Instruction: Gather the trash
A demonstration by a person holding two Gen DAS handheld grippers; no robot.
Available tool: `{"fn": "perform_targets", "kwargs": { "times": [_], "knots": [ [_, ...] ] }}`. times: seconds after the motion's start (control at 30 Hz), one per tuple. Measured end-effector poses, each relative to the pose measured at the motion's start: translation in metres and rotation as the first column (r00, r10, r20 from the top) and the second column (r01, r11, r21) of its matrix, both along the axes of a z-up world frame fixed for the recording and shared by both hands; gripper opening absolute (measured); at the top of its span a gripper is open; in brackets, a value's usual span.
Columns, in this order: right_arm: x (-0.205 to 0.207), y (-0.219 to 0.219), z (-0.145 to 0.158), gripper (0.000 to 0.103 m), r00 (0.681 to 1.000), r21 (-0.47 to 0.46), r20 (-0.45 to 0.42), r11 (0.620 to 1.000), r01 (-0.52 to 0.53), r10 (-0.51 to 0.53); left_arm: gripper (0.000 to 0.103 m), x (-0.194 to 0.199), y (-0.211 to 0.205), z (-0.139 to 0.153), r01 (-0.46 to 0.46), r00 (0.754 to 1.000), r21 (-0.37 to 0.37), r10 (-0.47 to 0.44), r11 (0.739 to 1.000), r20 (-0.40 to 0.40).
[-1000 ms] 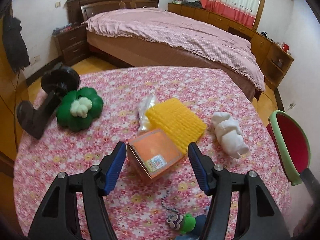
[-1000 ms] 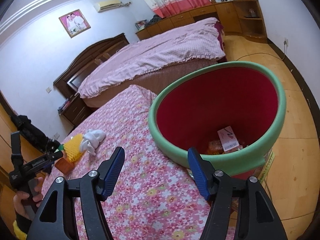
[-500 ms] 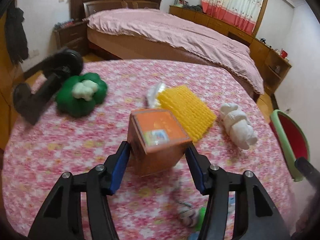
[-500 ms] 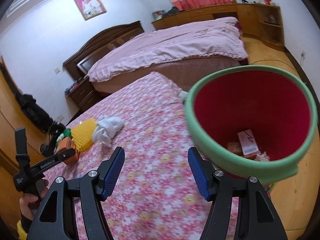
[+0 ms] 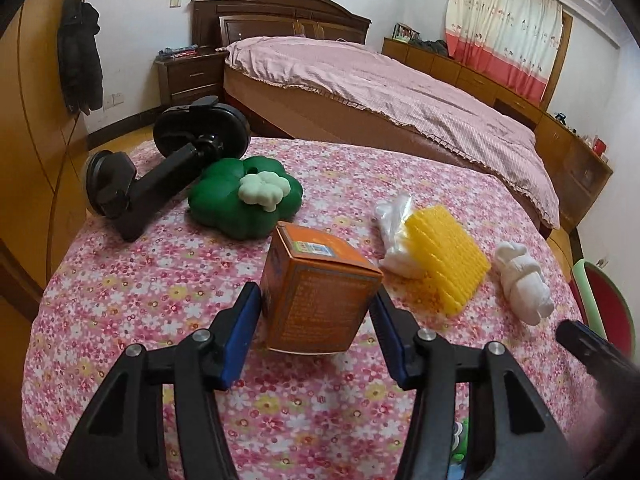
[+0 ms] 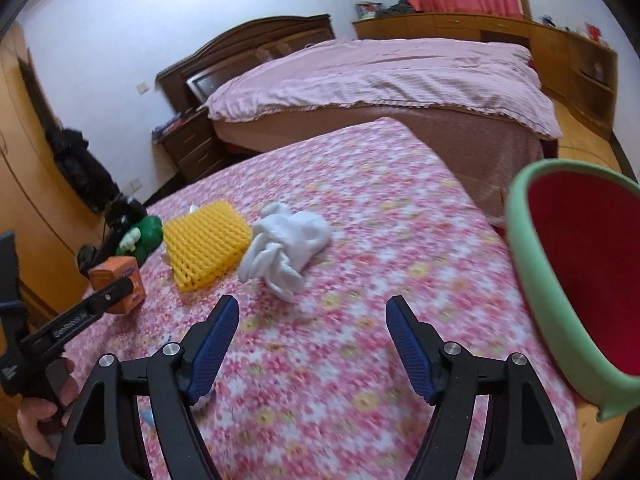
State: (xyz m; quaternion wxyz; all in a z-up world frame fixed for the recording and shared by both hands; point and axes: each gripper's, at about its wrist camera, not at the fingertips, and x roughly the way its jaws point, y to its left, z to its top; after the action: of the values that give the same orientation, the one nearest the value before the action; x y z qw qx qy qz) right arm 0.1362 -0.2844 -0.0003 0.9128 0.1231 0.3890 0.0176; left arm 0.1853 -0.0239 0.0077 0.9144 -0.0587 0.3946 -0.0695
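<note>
My left tongs (image 5: 318, 314) are clamped on the orange box (image 5: 316, 296), one blue pad pressed to each side, and the box sits tilted with its labelled top facing away from me. In the right wrist view you can see that same box (image 6: 120, 282) in the tongs over at 9 o'clock, above the flowery pink surface (image 6: 360, 248). Can't tell if its bottom edge touches the cloth.

Right tongs (image 6: 312, 336) are wide open with nothing between them, hovering over the surface. The bin (image 6: 532, 280), green rim and red inside, is at 3 o'clock just off the surface edge. From the left camera only a slice of it (image 5: 580, 280) shows, also at 3 o'clock.

Other stuff on the surface: yellow foam net (image 5: 448, 264) at 1 o'clock of the box, a crumpled plastic bag (image 5: 394, 236) touching its near-left side, and a wadded white tissue (image 5: 520, 282) further right. The green toy (image 5: 244, 200) and a black stand (image 5: 160, 172) are at 11 o'clock, touching each other.
</note>
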Motion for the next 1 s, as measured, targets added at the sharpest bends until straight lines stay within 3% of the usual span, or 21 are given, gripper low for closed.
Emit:
{"fn": "perform_targets", "kwargs": {
  "times": [0.4,0.67,0.83,1.0],
  "knots": [
    [0.031,0.009,-0.017,0.076,0.998,-0.018,-0.053,1.0,0.02,-0.021,0.056,-0.005,-0.005,0.0,0.03,0.999,-0.022,-0.03,0.999,0.018],
    [0.031,0.008,-0.018,0.054,0.996,-0.024,-0.051,0.997,0.07,-0.071,0.056,-0.004,0.004,0.001,0.013,1.0,-0.064,-0.012,0.998,0.019],
    [0.03,0.005,-0.019,0.024,0.992,-0.071,-0.067,0.992,0.102,-0.106,0.055,-0.007,0.002,0.002,0.026,0.999,-0.069,-0.024,0.997,0.034],
    [0.024,0.001,-0.02,0.012,0.991,-0.076,-0.072,0.991,0.107,-0.112,0.054,-0.01,-0.005,0.003,0.048,0.998,-0.058,-0.046,0.997,0.041]
  ]
}}
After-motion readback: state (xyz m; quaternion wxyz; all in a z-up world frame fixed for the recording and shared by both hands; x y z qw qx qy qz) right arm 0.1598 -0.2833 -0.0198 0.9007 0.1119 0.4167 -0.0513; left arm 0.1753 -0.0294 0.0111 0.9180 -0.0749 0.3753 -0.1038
